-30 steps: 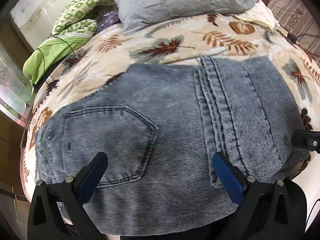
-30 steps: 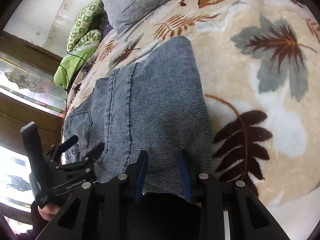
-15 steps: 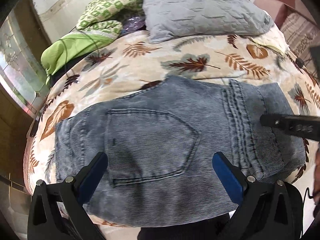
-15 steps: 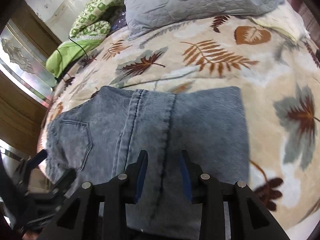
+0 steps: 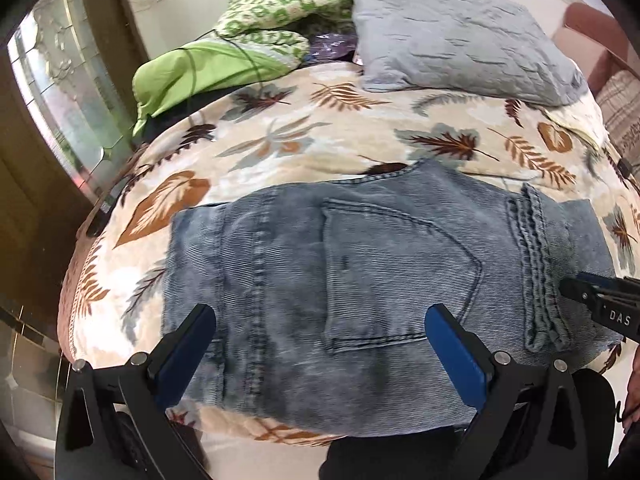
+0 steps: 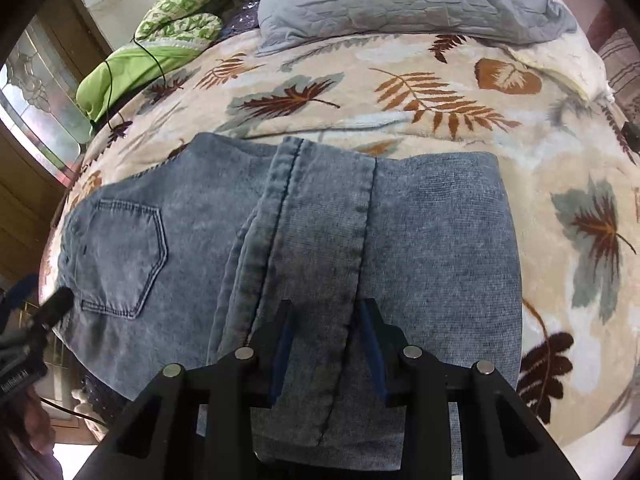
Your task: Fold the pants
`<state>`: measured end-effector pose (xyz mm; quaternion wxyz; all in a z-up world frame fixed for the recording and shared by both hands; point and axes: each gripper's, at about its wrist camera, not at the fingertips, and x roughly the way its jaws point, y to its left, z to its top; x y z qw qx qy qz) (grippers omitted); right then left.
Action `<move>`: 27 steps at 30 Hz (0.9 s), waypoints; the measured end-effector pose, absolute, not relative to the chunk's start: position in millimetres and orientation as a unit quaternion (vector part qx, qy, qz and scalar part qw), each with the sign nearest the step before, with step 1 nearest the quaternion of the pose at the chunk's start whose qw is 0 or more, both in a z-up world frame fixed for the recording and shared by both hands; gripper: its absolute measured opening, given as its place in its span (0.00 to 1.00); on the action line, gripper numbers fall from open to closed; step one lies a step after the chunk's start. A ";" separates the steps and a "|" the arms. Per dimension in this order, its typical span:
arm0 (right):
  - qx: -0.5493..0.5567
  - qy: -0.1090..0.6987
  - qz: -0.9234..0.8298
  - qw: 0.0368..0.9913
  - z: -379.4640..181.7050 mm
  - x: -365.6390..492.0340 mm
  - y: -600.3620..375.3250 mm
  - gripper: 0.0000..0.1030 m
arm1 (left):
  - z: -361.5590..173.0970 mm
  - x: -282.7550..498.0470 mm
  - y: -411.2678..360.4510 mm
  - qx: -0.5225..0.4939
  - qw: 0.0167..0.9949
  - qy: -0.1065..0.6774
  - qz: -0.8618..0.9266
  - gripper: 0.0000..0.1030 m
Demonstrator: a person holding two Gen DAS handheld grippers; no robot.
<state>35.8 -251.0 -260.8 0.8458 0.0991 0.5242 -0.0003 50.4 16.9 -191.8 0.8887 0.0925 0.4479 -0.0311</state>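
Folded jeans (image 5: 360, 280) lie on the leaf-print bed (image 5: 280, 144), grey pillow (image 5: 452, 40) and green bedding (image 5: 208, 64) behind. Left claw (image 5: 320, 344) released; right claw (image 6: 326, 344) partly parted, empty.

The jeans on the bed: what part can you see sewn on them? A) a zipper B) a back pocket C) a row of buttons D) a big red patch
B: a stitched back pocket shows on the folded jeans lying on the leaf-print blanket; no zipper, patch or buttons are visible.
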 end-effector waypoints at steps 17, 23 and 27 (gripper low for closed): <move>0.062 0.505 0.088 0.857 -231.9 10.0 -174.0 0.37 | -181.4 28.7 86.1 0.054 0.898 0.437 0.018 1.00; 0.042 0.510 0.113 0.851 -235.3 7.2 -147.1 0.37 | -184.0 25.5 107.7 0.043 0.897 0.439 0.036 1.00; 0.037 0.510 0.122 0.850 -234.6 6.1 -137.7 0.37 | -188.3 27.6 122.1 0.035 0.895 0.442 0.049 1.00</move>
